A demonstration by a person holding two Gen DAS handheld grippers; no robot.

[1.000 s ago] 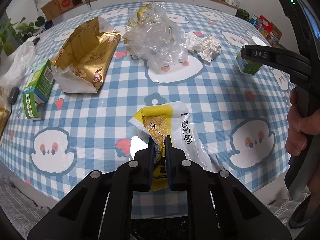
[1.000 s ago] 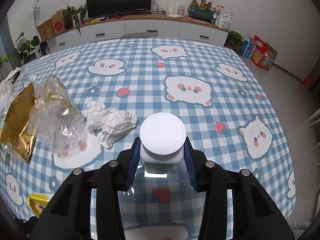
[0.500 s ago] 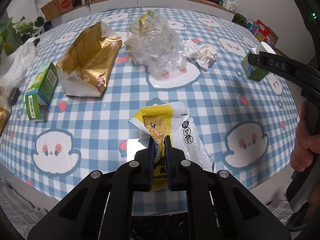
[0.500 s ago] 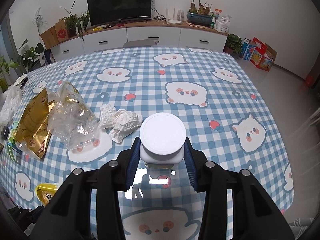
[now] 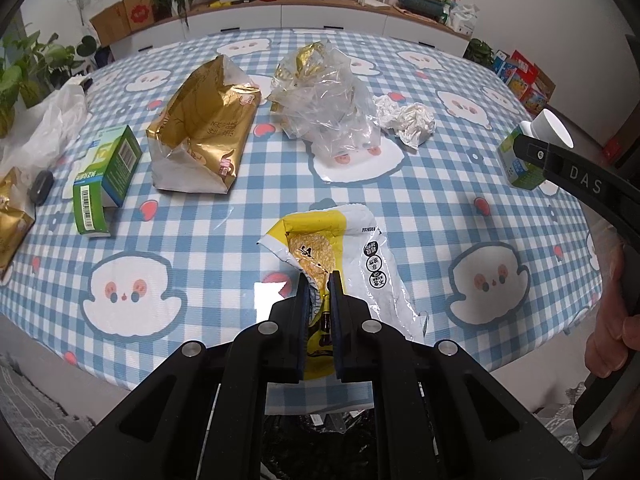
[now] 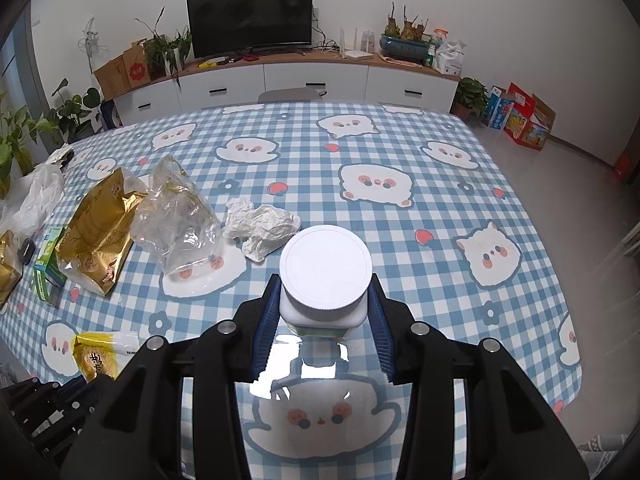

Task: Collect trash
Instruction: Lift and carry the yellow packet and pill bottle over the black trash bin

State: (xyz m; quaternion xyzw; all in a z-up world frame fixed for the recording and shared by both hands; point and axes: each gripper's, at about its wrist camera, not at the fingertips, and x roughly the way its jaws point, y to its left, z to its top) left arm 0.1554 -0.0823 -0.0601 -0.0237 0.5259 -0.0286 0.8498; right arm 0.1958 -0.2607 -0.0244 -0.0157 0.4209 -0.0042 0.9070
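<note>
Left wrist view showed the left hand-held gripper [image 5: 319, 284] pinched shut on a yellow-and-white crinkled snack wrapper [image 5: 340, 248], its long axis running away over the near tabletop [image 5: 208, 240] edge; the right hand-held gripper [image 6: 324, 312] clamped a white-capped plastic bottle [image 6: 325, 276] farther right.

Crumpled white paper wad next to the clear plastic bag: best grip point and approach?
Take the crumpled white paper wad from above, jaws across its narrower middle. It lies loose and lumpy on the checked tablecloth; its right side is clear, while the clear plastic bag crowds the left.
</note>
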